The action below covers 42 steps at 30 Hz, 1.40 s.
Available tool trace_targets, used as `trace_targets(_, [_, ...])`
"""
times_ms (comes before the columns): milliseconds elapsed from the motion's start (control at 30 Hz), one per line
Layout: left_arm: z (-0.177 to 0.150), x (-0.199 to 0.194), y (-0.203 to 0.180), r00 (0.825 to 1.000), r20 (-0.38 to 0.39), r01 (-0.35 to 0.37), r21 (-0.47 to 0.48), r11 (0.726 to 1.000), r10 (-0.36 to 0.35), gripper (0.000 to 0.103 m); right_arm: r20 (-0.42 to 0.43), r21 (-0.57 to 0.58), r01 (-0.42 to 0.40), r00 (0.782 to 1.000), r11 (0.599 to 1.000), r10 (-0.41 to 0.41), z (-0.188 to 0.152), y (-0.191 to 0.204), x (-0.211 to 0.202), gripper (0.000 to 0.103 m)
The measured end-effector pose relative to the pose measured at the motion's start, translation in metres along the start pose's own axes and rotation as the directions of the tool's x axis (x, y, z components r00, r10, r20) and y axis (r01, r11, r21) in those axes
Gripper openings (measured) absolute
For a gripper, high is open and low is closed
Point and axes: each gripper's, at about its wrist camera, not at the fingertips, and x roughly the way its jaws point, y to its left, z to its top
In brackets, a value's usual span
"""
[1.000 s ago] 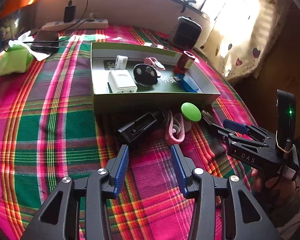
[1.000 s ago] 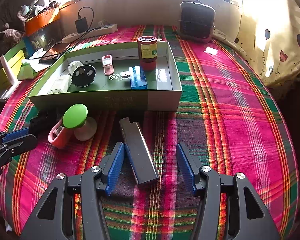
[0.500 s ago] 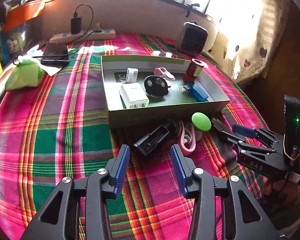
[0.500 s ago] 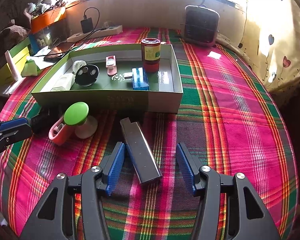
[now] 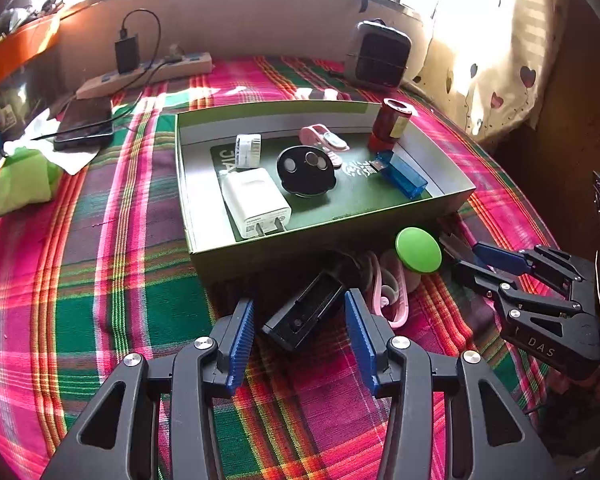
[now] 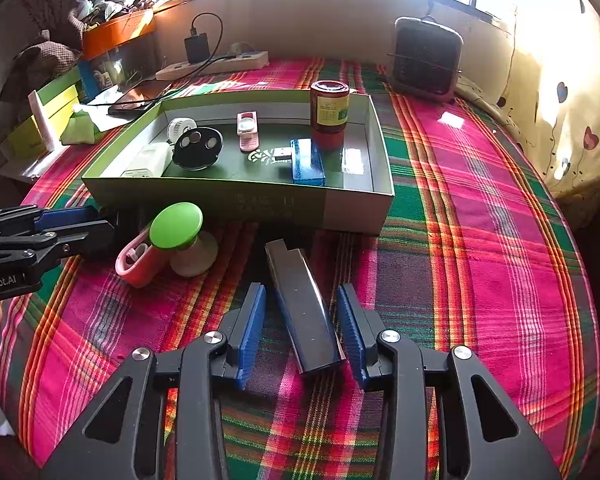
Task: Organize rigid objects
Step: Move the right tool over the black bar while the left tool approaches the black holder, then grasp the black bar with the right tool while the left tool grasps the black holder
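My right claw (image 6: pixel 302 326) narrowed around the dark bar (image 6: pixel 303 310), pads just shy of gripping; my left claw (image 5: pixel 300 330), apart, advanced to straddle the black holder (image 5: pixel 306 314), both bound for the box (image 6: pixel 260 204).

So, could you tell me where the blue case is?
In the right wrist view, the blue case lies inside the green tray, just in front of the red jar.

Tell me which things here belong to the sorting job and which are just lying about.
Job:
- green cardboard tray
- black oblong holder between left gripper fingers
- glossy dark flat bar between right gripper fingers
- green-capped white knob
- pink plastic clip

Lying about:
- white power strip
- black smartphone
- grey desk fan
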Motion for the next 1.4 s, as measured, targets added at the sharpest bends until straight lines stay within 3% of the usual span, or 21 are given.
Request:
trace_targets(300, [0.004, 0.008, -0.006, 1.0, -0.01, 0.002, 0.02, 1.0, -0.002, 0.049, 0.001, -0.004, -0.015, 1.0, 1.0, 0.015, 0.001, -0.001, 0.001, 0.036])
trace_targets(667, [0.003, 0.01, -0.013, 0.999, 0.005, -0.048, 0.034, 0.998, 0.048, 0.048, 0.001, -0.002, -0.022, 1.0, 1.0, 0.022, 0.001, -0.002, 0.002, 0.036])
trace_targets(767, [0.002, 0.009, -0.013, 0.999, 0.011, -0.05, 0.027, 0.998, 0.05, 0.046, 0.001, -0.001, -0.023, 1.0, 1.0, 0.023, 0.001, -0.001, 0.002, 0.036])
trace_targets(933, [-0.002, 0.005, -0.011, 0.999, 0.018, -0.052, 0.008, 0.999, 0.051, 0.032, 0.002, -0.003, -0.021, 1.0, 1.0, 0.021, 0.001, -0.001, 0.002, 0.036])
trace_targets(1400, [-0.015, -0.006, -0.006, 0.999, 0.028, -0.042, -0.048, 0.998, 0.043, 0.026, 0.004, -0.006, -0.02, 1.0, 1.0, 0.02, -0.001, -0.001, 0.0, 0.026])
